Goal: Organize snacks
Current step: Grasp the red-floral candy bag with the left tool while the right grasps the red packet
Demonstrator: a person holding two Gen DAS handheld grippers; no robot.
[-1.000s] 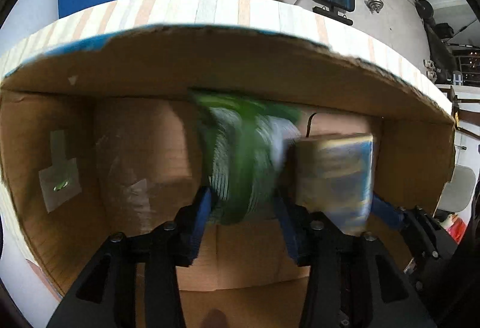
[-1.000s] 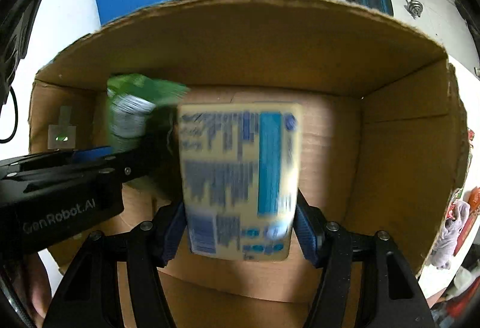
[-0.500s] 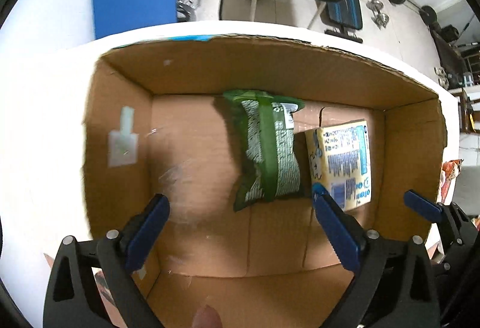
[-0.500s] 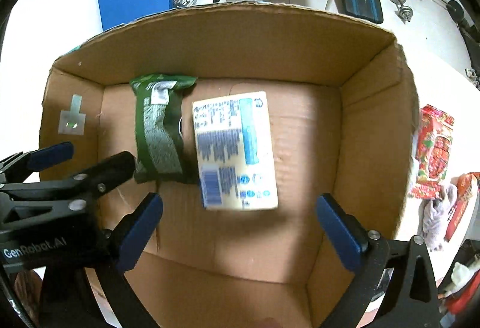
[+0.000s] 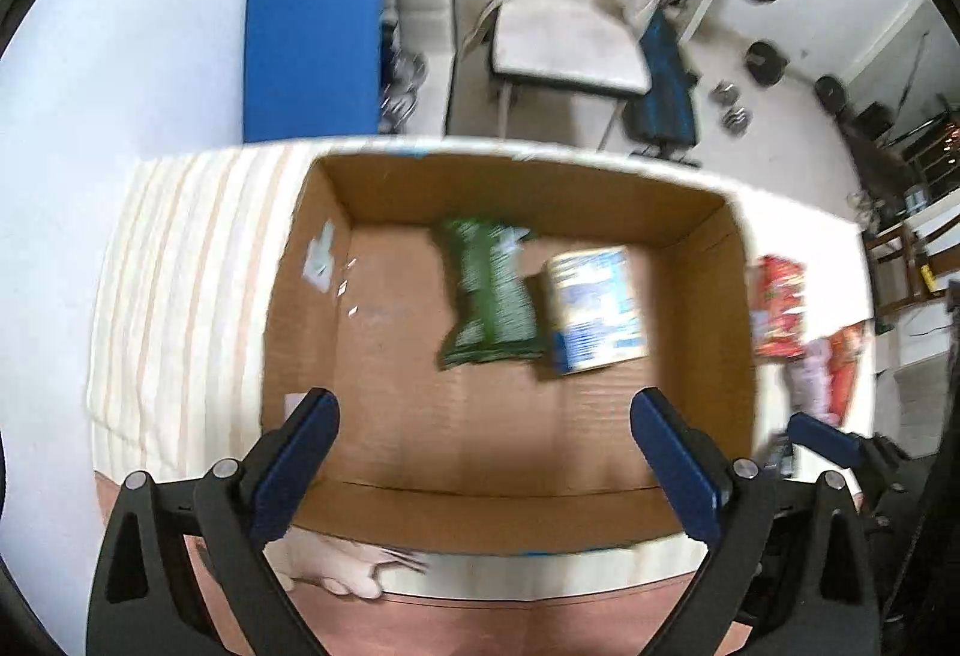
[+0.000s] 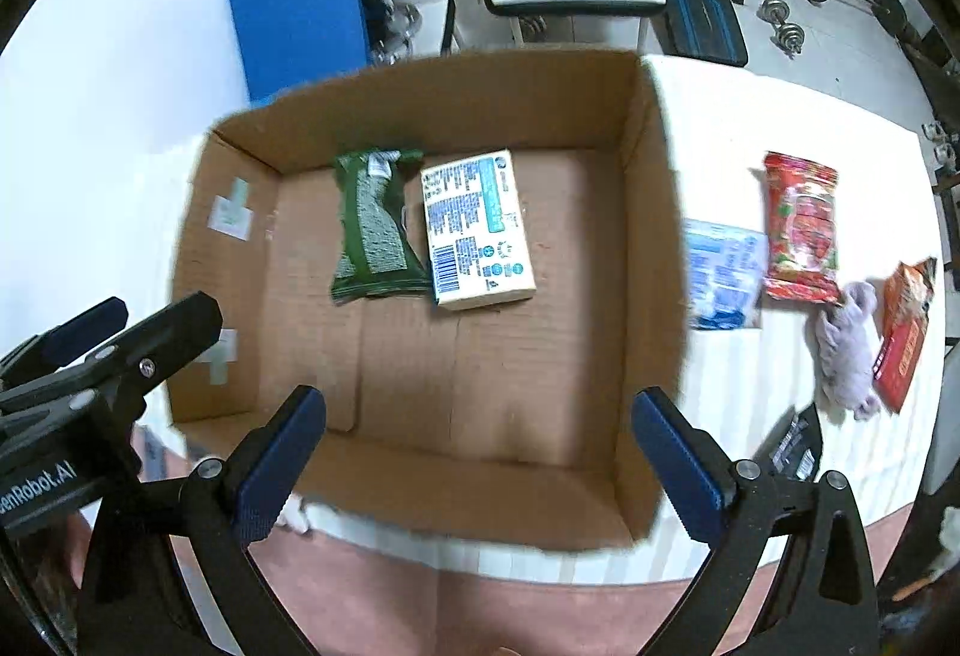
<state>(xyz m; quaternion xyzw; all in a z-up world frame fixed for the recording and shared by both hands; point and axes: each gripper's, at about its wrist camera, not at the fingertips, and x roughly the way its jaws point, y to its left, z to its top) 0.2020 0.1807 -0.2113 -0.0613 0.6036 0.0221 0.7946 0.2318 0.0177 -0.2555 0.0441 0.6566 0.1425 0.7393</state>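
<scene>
Table [image 6: 750, 392]; blue packet [image 6: 723, 275] right-wrist only

Both views are brightly and evenly lit, with white surfaces around the cardboard box [image 6: 651, 260] washed out to near glare. The left wrist view is smeared by motion blur: the green packet [image 5: 489, 296] and the yellow-blue carton [image 5: 594, 311] ahead of the left claw [image 5: 486, 416] show no readable print. The right wrist view is sharper at centre, ahead of the right claw [image 6: 480, 410], but the box's edges streak. Soft shadows lie under the snacks. Fisheye bending curves straight lines, and black corners frame each picture.
</scene>
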